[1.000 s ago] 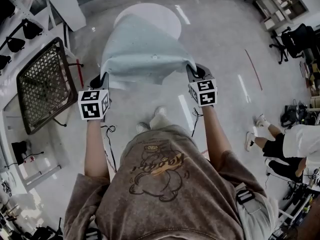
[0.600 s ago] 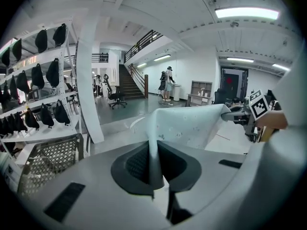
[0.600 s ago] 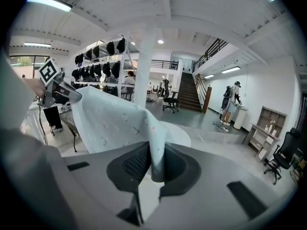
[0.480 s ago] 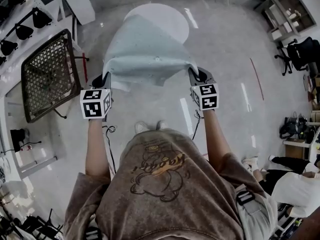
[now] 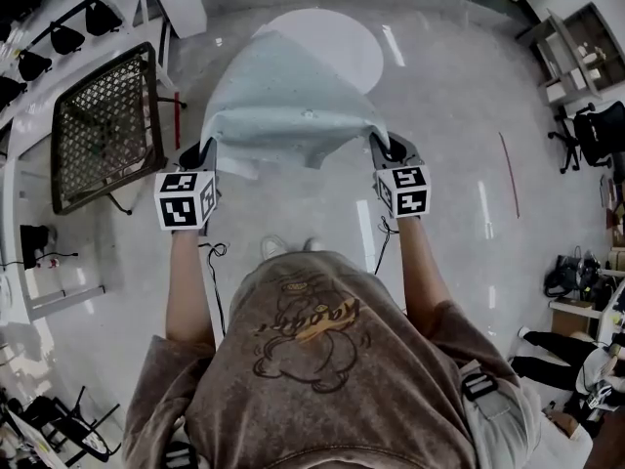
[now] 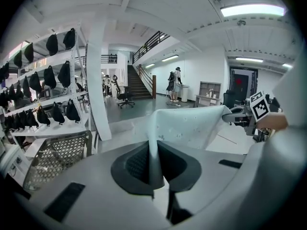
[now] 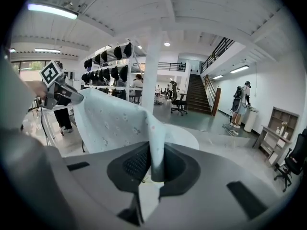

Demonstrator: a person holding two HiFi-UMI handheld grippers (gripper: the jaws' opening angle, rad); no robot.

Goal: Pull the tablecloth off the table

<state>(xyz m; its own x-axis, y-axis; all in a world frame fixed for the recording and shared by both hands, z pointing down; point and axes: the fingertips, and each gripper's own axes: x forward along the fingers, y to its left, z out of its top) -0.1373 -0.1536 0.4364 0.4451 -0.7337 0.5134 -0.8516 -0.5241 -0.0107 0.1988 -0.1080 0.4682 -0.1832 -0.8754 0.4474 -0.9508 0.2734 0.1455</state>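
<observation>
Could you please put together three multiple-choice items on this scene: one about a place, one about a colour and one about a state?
1. Where does the far end of the tablecloth rest?
A. on the round table
B. on the floor
C. on the staircase

2. What colour is the tablecloth?
A. black
B. pale blue
C. dark red

3. How do the left hand-held gripper and the right hand-held gripper stand?
A. wide open, empty
B. shut on nothing
C. shut on the tablecloth

Answers:
1 A: the head view shows the far edge lying over the round table.
2 B: it looks pale blue with small specks in every view.
3 C: each gripper view shows cloth pinched between the jaws.
</observation>
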